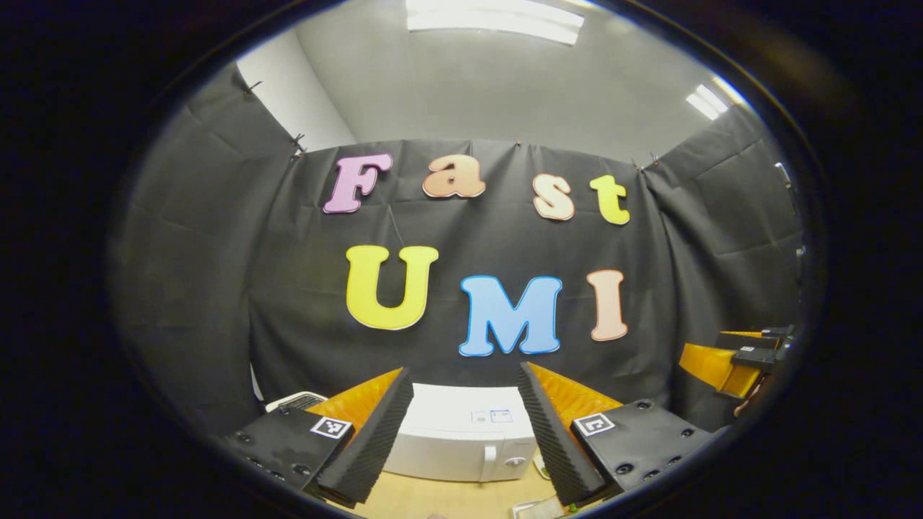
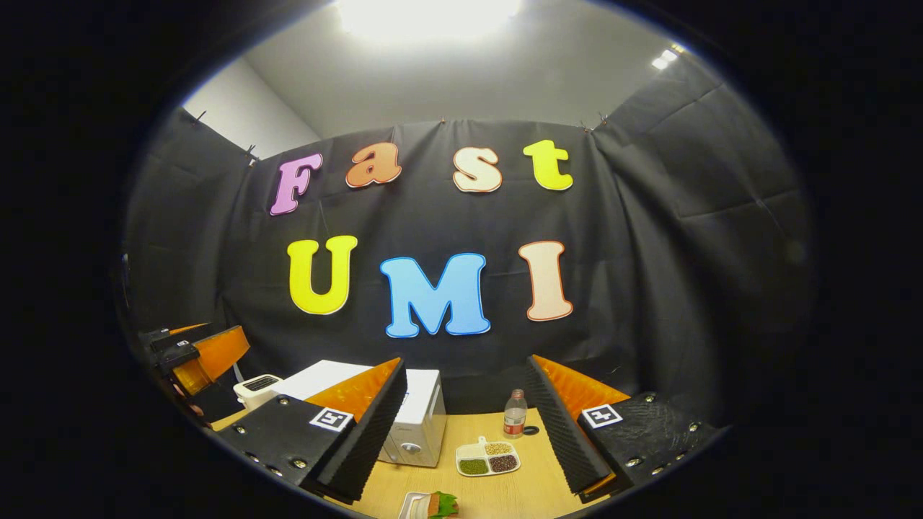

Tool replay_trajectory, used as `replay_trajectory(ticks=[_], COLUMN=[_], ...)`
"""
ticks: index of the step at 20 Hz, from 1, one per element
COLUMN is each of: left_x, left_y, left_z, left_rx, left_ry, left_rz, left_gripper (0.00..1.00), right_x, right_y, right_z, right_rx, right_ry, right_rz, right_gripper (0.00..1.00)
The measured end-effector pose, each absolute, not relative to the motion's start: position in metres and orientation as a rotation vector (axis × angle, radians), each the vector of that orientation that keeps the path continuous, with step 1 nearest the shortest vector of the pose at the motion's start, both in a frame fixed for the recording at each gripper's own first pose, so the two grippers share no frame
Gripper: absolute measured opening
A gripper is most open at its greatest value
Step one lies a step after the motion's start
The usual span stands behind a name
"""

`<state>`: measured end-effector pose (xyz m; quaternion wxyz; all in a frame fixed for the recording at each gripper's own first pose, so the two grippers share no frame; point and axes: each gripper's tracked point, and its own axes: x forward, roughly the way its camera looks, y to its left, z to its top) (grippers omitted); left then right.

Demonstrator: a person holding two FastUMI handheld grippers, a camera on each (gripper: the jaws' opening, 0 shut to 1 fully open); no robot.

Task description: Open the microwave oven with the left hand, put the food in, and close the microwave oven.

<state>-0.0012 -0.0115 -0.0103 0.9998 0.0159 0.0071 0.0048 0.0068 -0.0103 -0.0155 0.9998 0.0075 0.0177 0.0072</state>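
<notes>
Two grippers, left (image 1: 461, 425) and right (image 2: 465, 425), both held high with jaws wide and empty, presumably staged before any reach. Microwave (image 1: 461, 440) sits door-closed on table (image 2: 505, 490), straight ahead of left gripper. Food (image 2: 436, 503), on a plate at near edge, is cut off; contents unclear.

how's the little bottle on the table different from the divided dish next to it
The bottle stands upright and tall; the divided dish lies flat and low. The bottle is clear with a red band and a pale cap; the dish is white, with green, tan and dark fillings in separate compartments. The bottle sits farther back, the dish nearer the right gripper. Both rest on the wooden table, right of the microwave.
</notes>
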Motion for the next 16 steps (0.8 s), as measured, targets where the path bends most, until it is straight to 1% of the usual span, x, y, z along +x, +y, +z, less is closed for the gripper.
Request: replay_trajectory(ticks=[5,6,9,13,14,16], left_x=[0.004,0.006,0.017,0.039,0.044,0.056], left_y=[-0.012,-0.013,-0.016,-0.019,-0.019,-0.02], left_z=[-0.028,-0.035,-0.057,-0.118,-0.137,-0.171], left_rx=[0.021,0.015,0.009,-0.021,-0.028,-0.031], left_ry=[0.022,0.029,0.056,0.162,0.195,0.254], left_rz=[0.016,0.016,0.004,-0.019,-0.021,-0.024], left_gripper=[0.96,0.95,0.96,0.97,0.96,0.97], right_x=[0.01,0.013,0.016,0.021,0.022,0.025], right_y=[-0.015,-0.016,-0.016,-0.019,-0.02,-0.026], right_z=[-0.024,-0.026,-0.033,-0.048,-0.051,-0.058], right_rx=[0.006,0.005,-0.002,-0.016,-0.015,-0.024], right_ry=[0.047,0.05,0.061,0.096,0.104,0.116], right_rz=[0.016,0.018,0.022,0.022,0.021,0.01], right_gripper=[0.99,0.99,0.99,0.99,0.99,0.99])
